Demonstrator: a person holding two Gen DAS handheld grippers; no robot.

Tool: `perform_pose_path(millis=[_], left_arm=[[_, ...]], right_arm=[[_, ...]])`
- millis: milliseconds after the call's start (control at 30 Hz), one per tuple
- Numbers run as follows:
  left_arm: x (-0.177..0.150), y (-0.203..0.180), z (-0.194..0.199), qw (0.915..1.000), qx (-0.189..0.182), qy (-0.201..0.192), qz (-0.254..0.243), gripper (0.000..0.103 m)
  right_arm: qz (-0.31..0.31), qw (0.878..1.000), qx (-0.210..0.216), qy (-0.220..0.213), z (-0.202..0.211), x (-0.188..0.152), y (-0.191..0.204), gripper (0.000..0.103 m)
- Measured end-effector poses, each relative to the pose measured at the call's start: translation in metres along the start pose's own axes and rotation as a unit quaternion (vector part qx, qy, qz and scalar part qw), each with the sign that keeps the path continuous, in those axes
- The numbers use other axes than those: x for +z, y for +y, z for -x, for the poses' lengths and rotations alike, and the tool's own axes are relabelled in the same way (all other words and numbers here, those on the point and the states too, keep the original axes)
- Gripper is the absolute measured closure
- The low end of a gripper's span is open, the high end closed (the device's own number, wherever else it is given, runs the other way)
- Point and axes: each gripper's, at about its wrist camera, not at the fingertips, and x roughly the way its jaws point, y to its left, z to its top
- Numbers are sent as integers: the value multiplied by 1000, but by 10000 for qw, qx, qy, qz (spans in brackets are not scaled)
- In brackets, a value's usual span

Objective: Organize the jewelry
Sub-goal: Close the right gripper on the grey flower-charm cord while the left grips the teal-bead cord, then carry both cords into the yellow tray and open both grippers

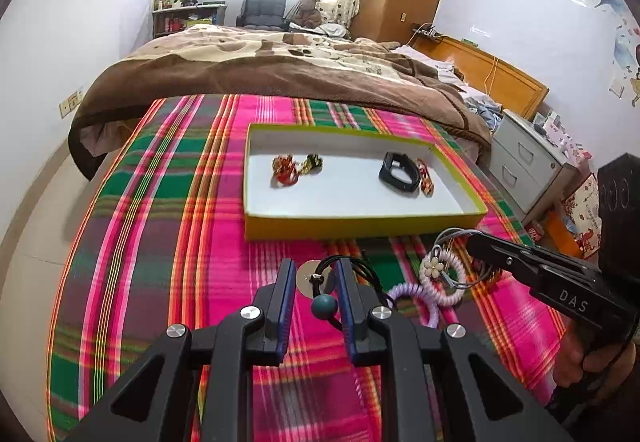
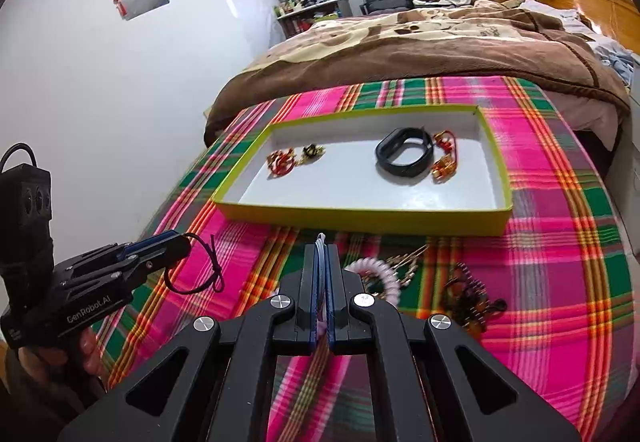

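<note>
Black cord necklace hangs pinched in the left gripper, while the right gripper is pressed together on thin grey wire loops.

Two black hand-held grippers

Left gripper and right gripper share blue pads, silver round screws and angular cut-out frames; white lettering marks their sides, and a black cable leaves the left one's box.
</note>
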Motion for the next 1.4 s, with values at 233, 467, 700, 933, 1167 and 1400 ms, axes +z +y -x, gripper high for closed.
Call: perform_pose_path(millis=[233, 467, 700, 933, 1167, 1400], left_arm=[[25, -1, -16, 9998, -146, -14, 96, 82], [51, 1, -37, 9998, -168, 10, 120, 82], [64, 9, -65, 9997, -58, 161, 155, 82], [70, 9, -91, 9994, 14, 328, 120, 82], [70, 8, -114, 9983, 124, 568, 37, 82], [66, 12, -122, 9976, 199, 653, 70, 82]], right_arm=[[-212, 9994, -163, -216, 9, 22, -23, 100], [-405, 9979, -385, -332, 5, 45, -50, 100], [-460, 9970, -591, -213, -13, 61, -71, 100], [-436, 9970, -632, 72, -43, 65, -79, 100], [-409, 9952, -860, 240, -57, 62, -88, 100], [-389, 9936, -1010, 314, -61, 62, -94, 100]])
